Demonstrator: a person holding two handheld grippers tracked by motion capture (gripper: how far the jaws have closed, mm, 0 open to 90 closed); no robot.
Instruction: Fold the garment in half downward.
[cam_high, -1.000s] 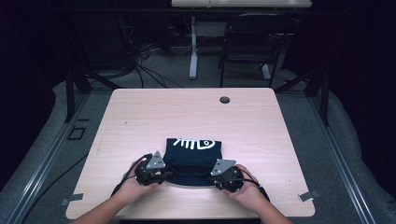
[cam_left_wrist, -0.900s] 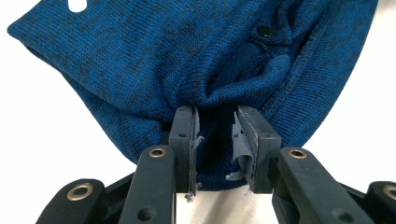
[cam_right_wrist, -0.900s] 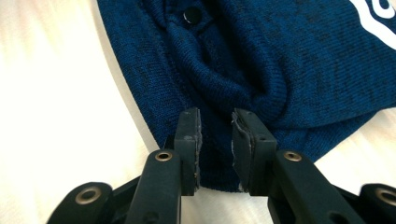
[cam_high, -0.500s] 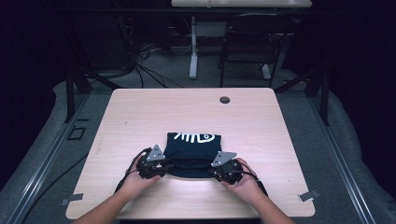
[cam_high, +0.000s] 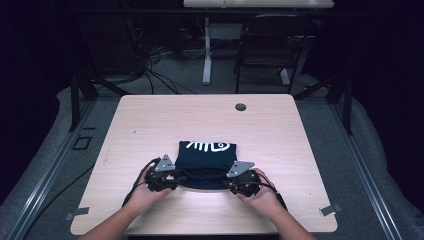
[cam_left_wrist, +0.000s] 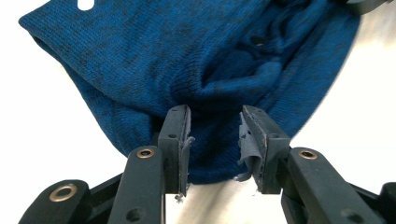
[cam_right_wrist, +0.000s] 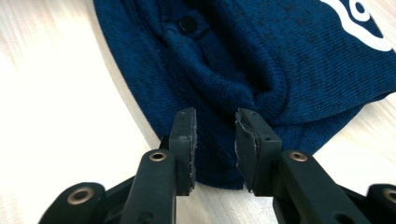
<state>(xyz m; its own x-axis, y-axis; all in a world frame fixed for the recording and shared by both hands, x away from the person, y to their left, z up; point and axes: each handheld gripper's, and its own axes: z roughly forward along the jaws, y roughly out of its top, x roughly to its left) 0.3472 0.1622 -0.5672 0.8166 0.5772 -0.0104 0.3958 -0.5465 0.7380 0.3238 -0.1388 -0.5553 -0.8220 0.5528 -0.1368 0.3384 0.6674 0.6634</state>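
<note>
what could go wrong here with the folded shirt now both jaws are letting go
1. Both grippers' jaws have just been opening, with the shirt fabric still between them; a frayed pad on the left gripper could snag the knit when it pulls away.
2. The bunched near edge may spring open.
3. The right gripper, dragging back, could shift the fold on the table.

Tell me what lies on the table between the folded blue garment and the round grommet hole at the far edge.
Nothing: in the high view, bare table separates the garment from the grommet hole.
</note>
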